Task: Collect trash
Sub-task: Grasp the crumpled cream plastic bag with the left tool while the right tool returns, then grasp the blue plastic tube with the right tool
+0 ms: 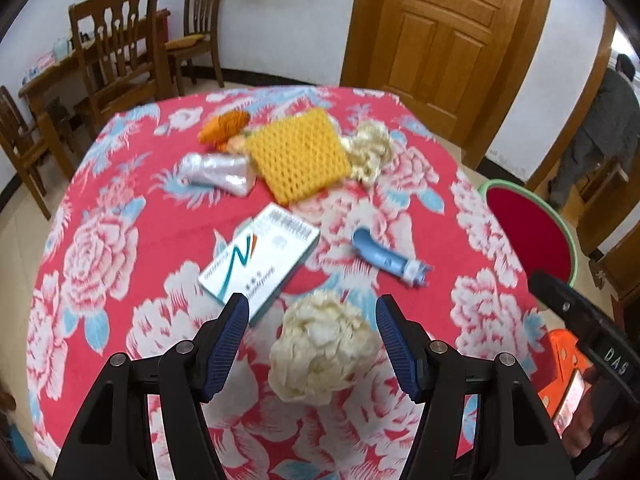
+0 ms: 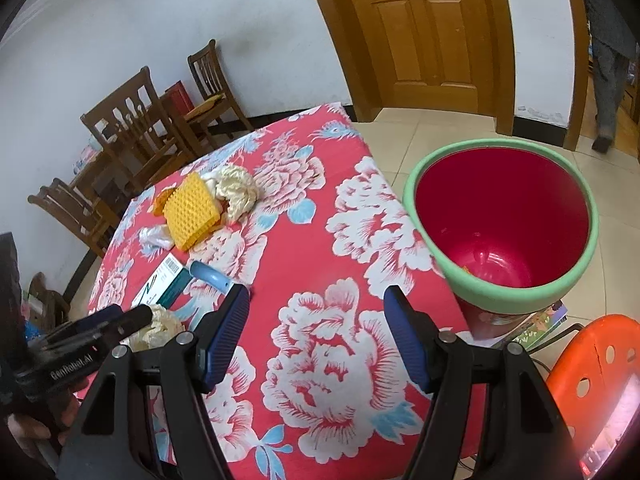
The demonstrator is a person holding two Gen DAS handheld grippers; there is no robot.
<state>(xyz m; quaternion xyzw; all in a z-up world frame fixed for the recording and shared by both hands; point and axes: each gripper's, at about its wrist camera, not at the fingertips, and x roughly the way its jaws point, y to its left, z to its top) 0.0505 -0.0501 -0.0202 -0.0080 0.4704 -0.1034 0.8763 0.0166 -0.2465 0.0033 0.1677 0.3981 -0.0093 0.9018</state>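
A crumpled cream paper ball (image 1: 322, 346) lies on the red floral table, between the open fingers of my left gripper (image 1: 310, 318), which does not touch it. Beyond lie a white medicine box (image 1: 260, 258), a blue tube (image 1: 386, 256), a clear plastic wad (image 1: 216, 172), a yellow foam net (image 1: 298, 154), orange scraps (image 1: 224, 124) and a cream wad (image 1: 370, 148). The red bin with a green rim (image 2: 502, 222) stands right of the table. My right gripper (image 2: 316, 310) is open and empty over the table's near right part. The left gripper shows at lower left in the right wrist view (image 2: 132, 316).
An orange plastic stool (image 2: 592, 376) stands at the near right by the bin. Wooden chairs (image 1: 116, 52) and a side table stand behind at left. A wooden door (image 1: 448, 28) is at the back. A person (image 1: 600, 128) walks in the right doorway.
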